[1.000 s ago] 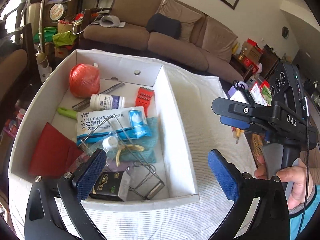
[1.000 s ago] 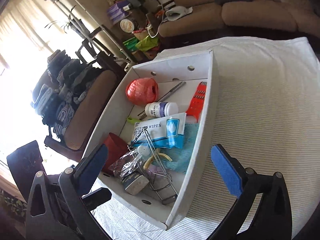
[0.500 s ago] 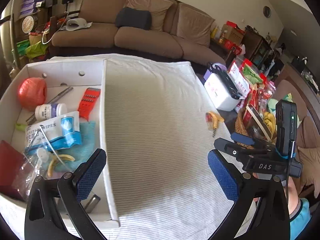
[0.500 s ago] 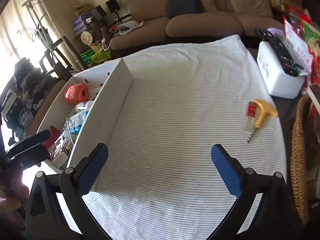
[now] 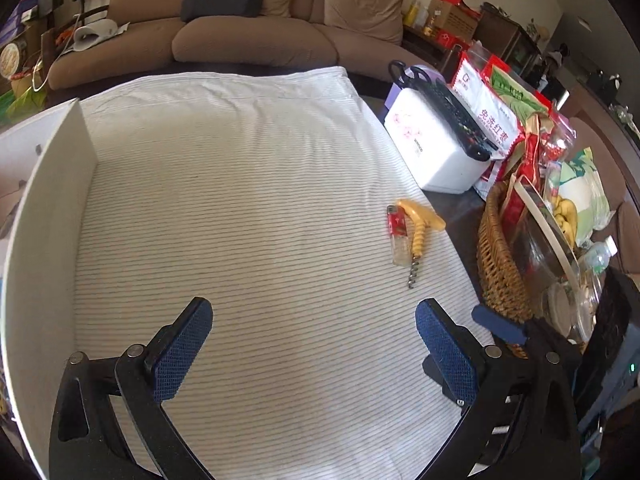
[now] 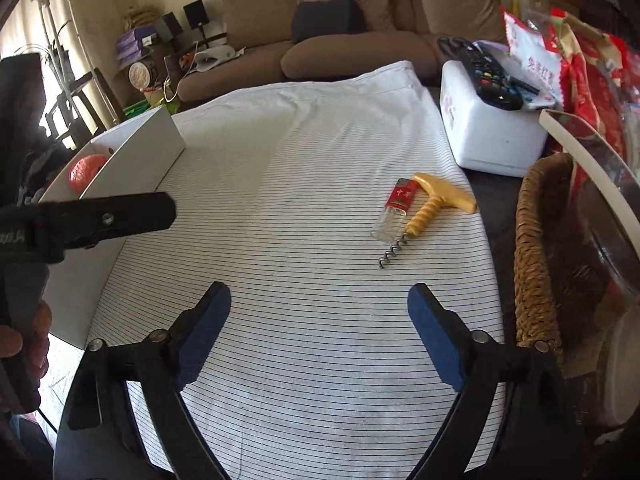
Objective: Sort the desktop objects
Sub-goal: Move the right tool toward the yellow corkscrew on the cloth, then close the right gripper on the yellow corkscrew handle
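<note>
Swung away from white box [image 6: 132, 152] toward lighter [image 6: 394, 208] and corkscrew [image 6: 430, 206], lying touching near cloth's right edge (last items unsorted, apparently). Left gripper [image 5: 314, 354] spread empty; right gripper [image 6: 320, 334] narrowing, nothing between, presumably readying pickup.

I count one red-and-clear plastic lighter [image 6: 394, 210] and one corkscrew with a yellow handle [image 6: 430, 208] on the one white striped cloth [image 6: 300, 240]. I see one white cardboard box [image 6: 132, 160] holding one orange ball [image 6: 86, 170], one white plastic case [image 6: 488, 132] bearing one black remote control [image 6: 484, 74], one wicker basket [image 6: 536, 248], and one brown sofa [image 6: 360, 12].
</note>
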